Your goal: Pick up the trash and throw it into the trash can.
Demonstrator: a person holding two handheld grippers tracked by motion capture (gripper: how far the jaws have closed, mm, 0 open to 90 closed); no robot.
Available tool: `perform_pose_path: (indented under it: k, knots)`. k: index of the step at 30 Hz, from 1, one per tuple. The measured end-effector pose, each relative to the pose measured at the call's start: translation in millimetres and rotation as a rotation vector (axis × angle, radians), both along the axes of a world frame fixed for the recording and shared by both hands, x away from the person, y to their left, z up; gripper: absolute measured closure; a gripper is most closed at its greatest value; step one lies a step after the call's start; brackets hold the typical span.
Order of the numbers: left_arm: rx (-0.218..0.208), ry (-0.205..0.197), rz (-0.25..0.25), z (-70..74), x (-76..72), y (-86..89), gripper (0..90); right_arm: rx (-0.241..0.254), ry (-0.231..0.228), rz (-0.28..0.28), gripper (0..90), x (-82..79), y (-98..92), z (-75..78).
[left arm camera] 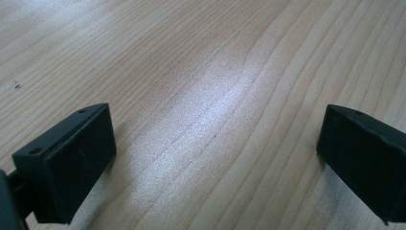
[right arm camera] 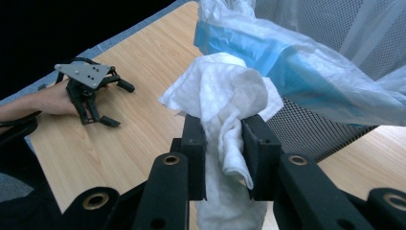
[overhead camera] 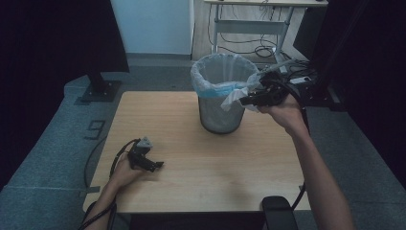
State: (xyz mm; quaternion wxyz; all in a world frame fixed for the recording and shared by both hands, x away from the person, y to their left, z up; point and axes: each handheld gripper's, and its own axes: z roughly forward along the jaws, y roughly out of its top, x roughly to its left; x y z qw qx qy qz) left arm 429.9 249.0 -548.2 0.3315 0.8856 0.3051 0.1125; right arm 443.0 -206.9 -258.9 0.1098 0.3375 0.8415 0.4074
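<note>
A crumpled white tissue [right arm camera: 225,100] is pinched between the black jaws of my right gripper [right arm camera: 224,158], which is shut on it. In the high view that gripper [overhead camera: 246,100] is raised beside the right rim of a grey mesh bin [overhead camera: 221,112] lined with a clear and blue bag [overhead camera: 213,79], and the tissue [overhead camera: 233,99] hangs against the bin's side. My left gripper [overhead camera: 157,166] rests on the wooden table [overhead camera: 201,163] at the front left, jaws spread wide over bare wood [left arm camera: 210,120]. The right gripper view also shows that left gripper [right arm camera: 112,103] lying on the table.
The bin stands at the table's far middle. A black object [overhead camera: 277,211] sits at the front right edge. Beyond the table are a grey floor, a black stand base [overhead camera: 99,90] at the left, and a desk with cables [overhead camera: 258,45] at the back.
</note>
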Motion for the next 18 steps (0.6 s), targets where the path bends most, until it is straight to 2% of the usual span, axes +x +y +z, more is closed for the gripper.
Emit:
perform_pose_path:
  k: [8,12,18]
  knots:
    - [0.000,0.000,0.001,0.0,0.2,-0.4,0.0,-0.003,-0.018,-0.033,72.7,-6.6,-11.9,14.8]
    - [0.000,-0.001,0.001,0.0,0.2,-0.4,0.0,-0.003,-0.027,-0.045,72.7,-0.3,-11.9,22.4]
    - [0.000,-0.001,0.001,0.0,0.2,-0.4,0.0,-0.012,-0.030,-0.071,72.7,17.6,-6.7,29.2]
